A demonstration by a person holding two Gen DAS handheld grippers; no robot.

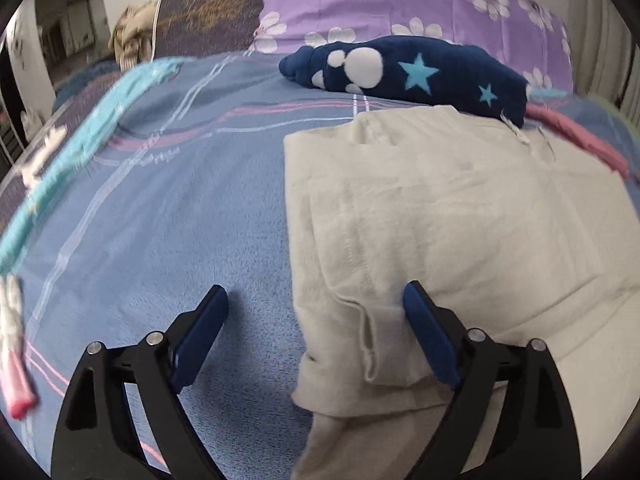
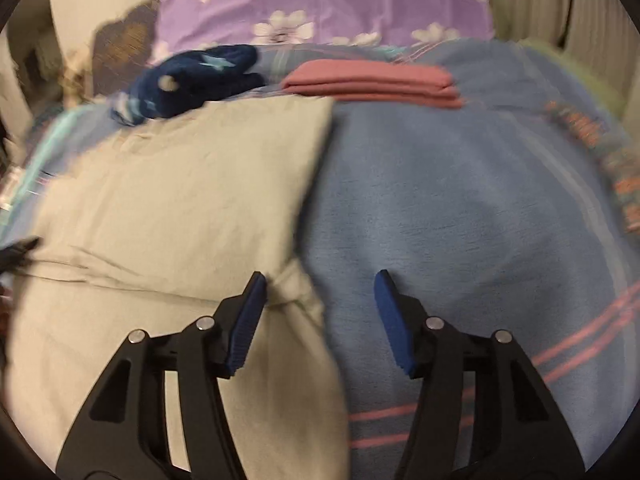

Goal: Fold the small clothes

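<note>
A cream garment (image 1: 440, 208) lies folded flat on the blue blanket (image 1: 180, 184). My left gripper (image 1: 315, 288) is open wide over the garment's left edge. Its right finger (image 1: 424, 328) is above the cloth and its left finger is above bare blanket. Neither pad presses on anything. In the right wrist view the same cream garment (image 2: 180, 200) fills the left half. My right gripper (image 2: 321, 277) is open across the garment's right edge, with its left finger (image 2: 248, 320) over a small fold of cloth and its right finger over the blanket (image 2: 460, 200). Nothing is gripped.
A navy garment with stars (image 1: 400, 72) (image 2: 192, 76) lies behind the cream one. A folded pink garment (image 2: 372, 82) (image 1: 580, 140) sits to the back right. A purple floral pillow (image 1: 400, 4) stands at the back. A turquoise strip (image 1: 80, 140) runs along the blanket's left.
</note>
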